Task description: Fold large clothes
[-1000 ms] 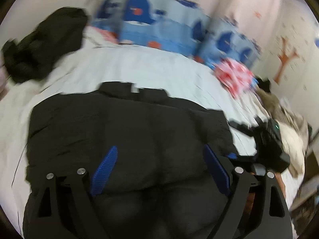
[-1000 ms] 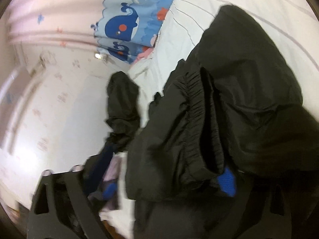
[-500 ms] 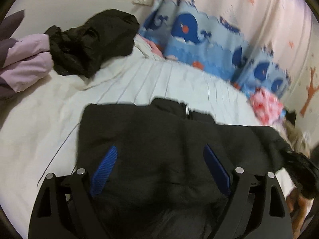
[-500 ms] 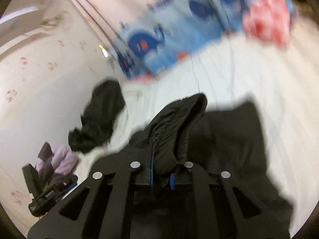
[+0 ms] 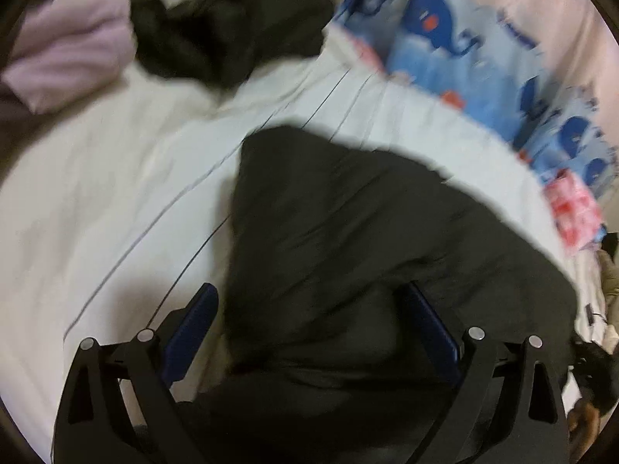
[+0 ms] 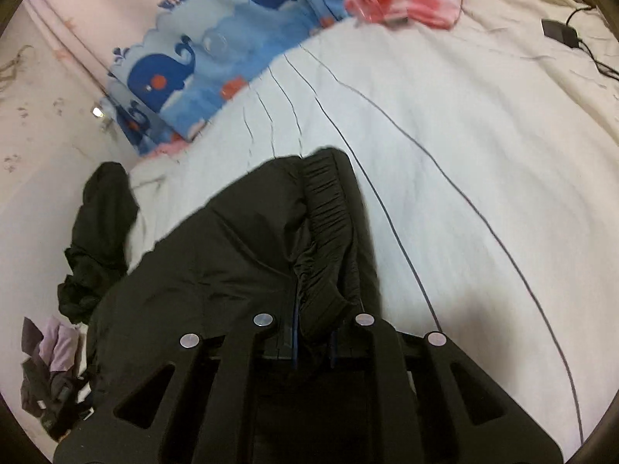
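A large black padded jacket (image 5: 359,239) lies on the white bed (image 5: 116,193). My left gripper (image 5: 309,321) is open, its blue-padded fingers spread wide over the jacket's near part, the left finger above bare sheet. In the right wrist view my right gripper (image 6: 313,342) is shut on the jacket's elastic sleeve cuff (image 6: 329,232), with the rest of the jacket (image 6: 216,270) spreading to the left over the bed (image 6: 464,135).
Another black garment (image 5: 232,27) and a lilac one (image 5: 69,50) lie at the bed's far left. A blue whale-print quilt (image 5: 464,46) and a pink-red cloth (image 5: 572,208) line the far side. A black adapter with cable (image 6: 559,33) lies at the right.
My right gripper has closed on the sleeve cuff and carried it across over the jacket. My left gripper has shifted left, staying open over the jacket.
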